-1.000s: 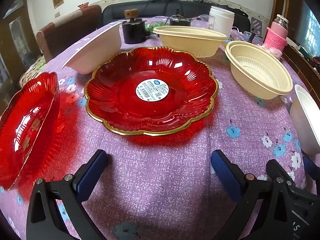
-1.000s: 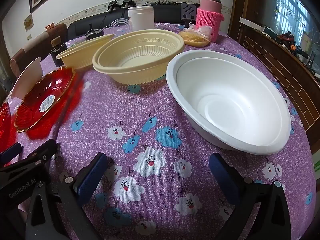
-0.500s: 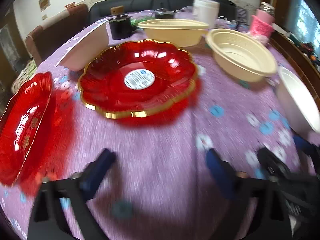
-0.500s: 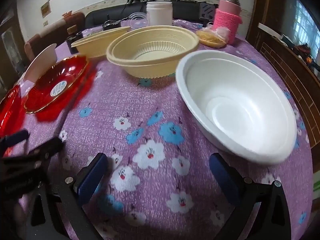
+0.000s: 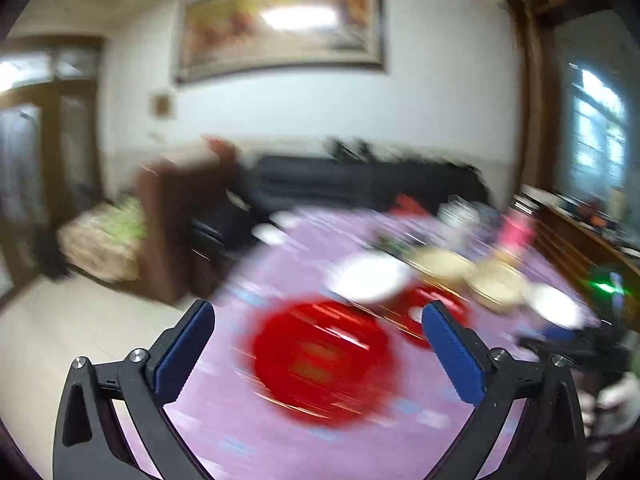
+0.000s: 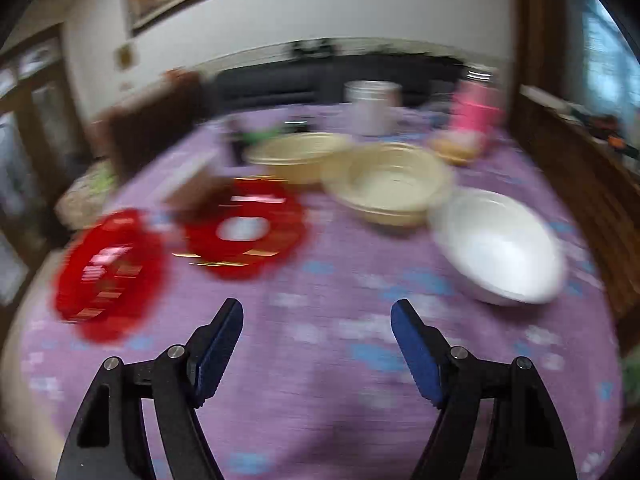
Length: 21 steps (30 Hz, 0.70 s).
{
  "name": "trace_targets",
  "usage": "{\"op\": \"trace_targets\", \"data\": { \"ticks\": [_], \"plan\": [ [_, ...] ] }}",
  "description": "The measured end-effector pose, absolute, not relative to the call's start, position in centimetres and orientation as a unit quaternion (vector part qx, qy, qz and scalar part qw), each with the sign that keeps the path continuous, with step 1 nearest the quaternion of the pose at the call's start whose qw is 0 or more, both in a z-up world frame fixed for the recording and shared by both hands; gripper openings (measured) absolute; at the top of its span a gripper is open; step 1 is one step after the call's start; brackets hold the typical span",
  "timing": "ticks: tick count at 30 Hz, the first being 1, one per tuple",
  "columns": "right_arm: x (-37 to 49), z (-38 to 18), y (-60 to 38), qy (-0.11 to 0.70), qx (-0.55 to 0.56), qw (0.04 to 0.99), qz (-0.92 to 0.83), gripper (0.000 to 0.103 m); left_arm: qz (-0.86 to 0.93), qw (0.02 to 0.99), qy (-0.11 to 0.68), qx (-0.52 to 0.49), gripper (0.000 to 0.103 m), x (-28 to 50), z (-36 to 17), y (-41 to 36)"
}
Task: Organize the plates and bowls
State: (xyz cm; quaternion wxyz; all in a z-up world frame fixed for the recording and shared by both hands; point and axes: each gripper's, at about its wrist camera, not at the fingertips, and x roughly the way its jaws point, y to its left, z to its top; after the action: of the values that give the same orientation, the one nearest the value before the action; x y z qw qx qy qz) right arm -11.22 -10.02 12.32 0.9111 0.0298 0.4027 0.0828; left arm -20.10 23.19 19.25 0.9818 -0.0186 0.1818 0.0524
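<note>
Both views are motion-blurred. My left gripper (image 5: pixel 318 316) hangs above the near left of the purple floral table (image 5: pixel 248 420), jaws wide and opening, nothing between them. Beyond it lies a red plate (image 5: pixel 320 360); a second red plate (image 5: pixel 416 300) is partly hidden by the right finger. My right gripper (image 6: pixel 316 312) is above the table's near middle, jaws closing on nothing. Ahead of it lie the red plate (image 6: pixel 108 272), the stickered red plate (image 6: pixel 244 232), two cream bowls (image 6: pixel 300 156) (image 6: pixel 392 188) and a white bowl (image 6: pixel 496 244).
A tilted white dish (image 6: pixel 188 176) leans behind the red plates. A white jar (image 6: pixel 372 108) and a pink-sleeved bottle (image 6: pixel 476 112) stand at the table's far side. Beyond are a dark sofa (image 5: pixel 360 188), a brown chair (image 5: pixel 176 216) and a wooden sideboard (image 6: pixel 580 152) on the right.
Both grippers have risen and pulled back from the dishes. The left view swung up and left, now showing wall and floor. The right jaws stand narrower than before.
</note>
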Motion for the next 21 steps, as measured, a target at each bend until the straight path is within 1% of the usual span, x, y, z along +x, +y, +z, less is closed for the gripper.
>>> {"op": "trace_targets", "data": {
  "ticks": [1, 2, 3, 4, 5, 6, 7, 10, 13, 16, 17, 18, 19, 21],
  "plan": [
    [-10.7, 12.4, -8.4, 0.414, 0.031, 0.904, 0.103, 0.081, 0.072, 0.981, 0.175, -0.028, 0.103, -19.8, 19.6, 25.0],
    [-9.8, 12.1, -5.5, 0.427, 0.023, 0.895, 0.128, 0.081, 0.080, 0.978, 0.187, -0.050, 0.103, -19.0, 19.4, 27.3],
    [-9.5, 11.6, -3.5, 0.432, 0.011, 0.891, 0.142, 0.081, 0.074, 0.972, 0.211, -0.067, 0.103, -18.0, 19.0, 28.7],
    [-8.9, 10.9, -1.0, 0.438, -0.013, 0.886, 0.154, 0.079, 0.058, 0.961, 0.254, -0.091, 0.103, -16.4, 18.0, 30.3],
    [-8.6, 10.3, 0.4, 0.442, -0.028, 0.883, 0.158, 0.076, 0.050, 0.953, 0.279, -0.109, 0.103, -15.3, 17.0, 31.2],
    [-7.8, 9.8, 2.1, 0.447, -0.041, 0.879, 0.163, 0.066, 0.049, 0.947, 0.294, -0.124, 0.103, -14.5, 16.1, 31.8],
    [-7.5, 9.6, 3.0, 0.449, -0.040, 0.876, 0.169, 0.059, 0.050, 0.942, 0.302, -0.135, 0.103, -13.9, 15.2, 32.2],
    [-8.0, 10.7, 2.9, 0.433, -0.024, 0.882, 0.184, 0.059, 0.025, 0.942, 0.298, -0.151, 0.103, -13.3, 13.9, 32.3],
    [-9.7, 12.6, -1.2, 0.413, 0.041, 0.887, 0.202, 0.059, -0.030, 0.948, 0.272, -0.161, 0.103, -13.1, 14.1, 30.6],
    [-11.7, 12.0, -6.0, 0.424, 0.236, 0.842, 0.237, 0.060, -0.080, 0.955, 0.241, -0.152, 0.103, -13.7, 15.2, 28.8],
    [-12.5, 10.8, -7.7, 0.452, 0.307, 0.803, 0.237, 0.060, -0.100, 0.956, 0.234, -0.148, 0.103, -13.6, 15.4, 28.0],
    [-13.2, 10.2, -8.4, 0.469, 0.328, 0.785, 0.236, 0.060, -0.111, 0.955, 0.231, -0.145, 0.103, -13.6, 15.4, 27.5],
    [-14.3, 9.9, -9.1, 0.482, 0.327, 0.779, 0.231, 0.059, -0.123, 0.956, 0.228, -0.141, 0.103, -13.6, 15.4, 26.8],
    [-16.3, 11.2, -10.0, 0.474, 0.266, 0.820, 0.179, 0.059, -0.139, 0.954, 0.232, -0.130, 0.103, -14.0, 15.3, 25.2]
  ]
}}
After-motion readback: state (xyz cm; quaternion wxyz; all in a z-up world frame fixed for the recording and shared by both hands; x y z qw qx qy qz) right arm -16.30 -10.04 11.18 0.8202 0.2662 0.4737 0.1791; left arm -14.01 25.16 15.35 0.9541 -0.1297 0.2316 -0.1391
